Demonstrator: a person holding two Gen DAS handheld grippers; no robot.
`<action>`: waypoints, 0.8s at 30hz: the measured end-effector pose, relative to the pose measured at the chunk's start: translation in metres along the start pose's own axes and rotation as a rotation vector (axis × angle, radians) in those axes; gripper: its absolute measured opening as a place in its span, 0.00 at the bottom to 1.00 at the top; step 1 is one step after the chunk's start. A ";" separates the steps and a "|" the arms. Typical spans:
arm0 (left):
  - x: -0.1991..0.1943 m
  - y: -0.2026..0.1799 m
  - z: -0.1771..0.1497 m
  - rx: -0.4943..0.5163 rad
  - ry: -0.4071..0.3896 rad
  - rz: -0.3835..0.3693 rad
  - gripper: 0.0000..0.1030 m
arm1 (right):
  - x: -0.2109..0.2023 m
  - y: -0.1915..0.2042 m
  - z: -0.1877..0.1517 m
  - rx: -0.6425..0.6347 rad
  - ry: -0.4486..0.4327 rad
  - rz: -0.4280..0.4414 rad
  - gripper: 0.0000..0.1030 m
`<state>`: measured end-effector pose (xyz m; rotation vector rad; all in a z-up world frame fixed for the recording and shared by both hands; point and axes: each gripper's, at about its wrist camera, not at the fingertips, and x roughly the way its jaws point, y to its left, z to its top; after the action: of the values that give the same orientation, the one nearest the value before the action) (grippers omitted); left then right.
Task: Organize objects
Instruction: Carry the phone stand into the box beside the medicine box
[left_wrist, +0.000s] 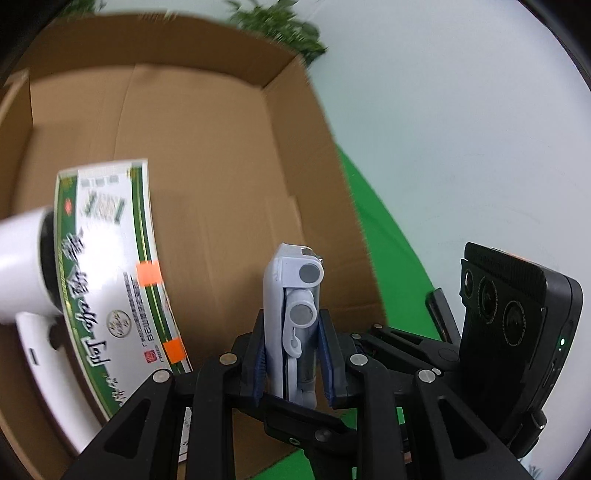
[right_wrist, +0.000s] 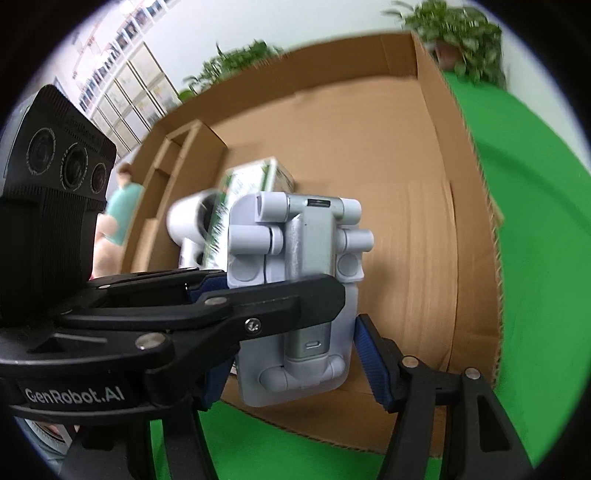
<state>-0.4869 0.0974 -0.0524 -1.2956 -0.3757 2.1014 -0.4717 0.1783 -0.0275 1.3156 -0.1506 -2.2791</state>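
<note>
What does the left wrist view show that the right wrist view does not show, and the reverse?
Only the left wrist view shows the left gripper shut on the narrow edge of the grey folding stand.

Only the right wrist view shows the stand's broad face, with the right gripper across its width, a cardboard divider along the box's left wall, and a person behind.

Both show the cardboard box, the white hair dryer and green-printed carton lying inside, the green cloth, and plants.

Grey folding stand (right_wrist: 295, 295) between the jaws, above an open cardboard box (right_wrist: 424, 206).
</note>
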 end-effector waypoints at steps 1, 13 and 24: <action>0.002 0.002 0.001 -0.008 0.006 0.000 0.20 | 0.004 -0.002 0.000 0.005 0.012 -0.006 0.59; -0.009 0.018 0.008 -0.031 0.030 0.071 0.27 | 0.026 0.003 0.000 0.036 0.066 -0.071 0.55; -0.088 0.020 -0.005 0.062 -0.118 0.116 0.30 | 0.004 0.000 -0.006 0.049 0.015 -0.023 0.62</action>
<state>-0.4624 0.0247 -0.0043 -1.1867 -0.2890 2.2748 -0.4684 0.1778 -0.0338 1.3660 -0.1878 -2.2976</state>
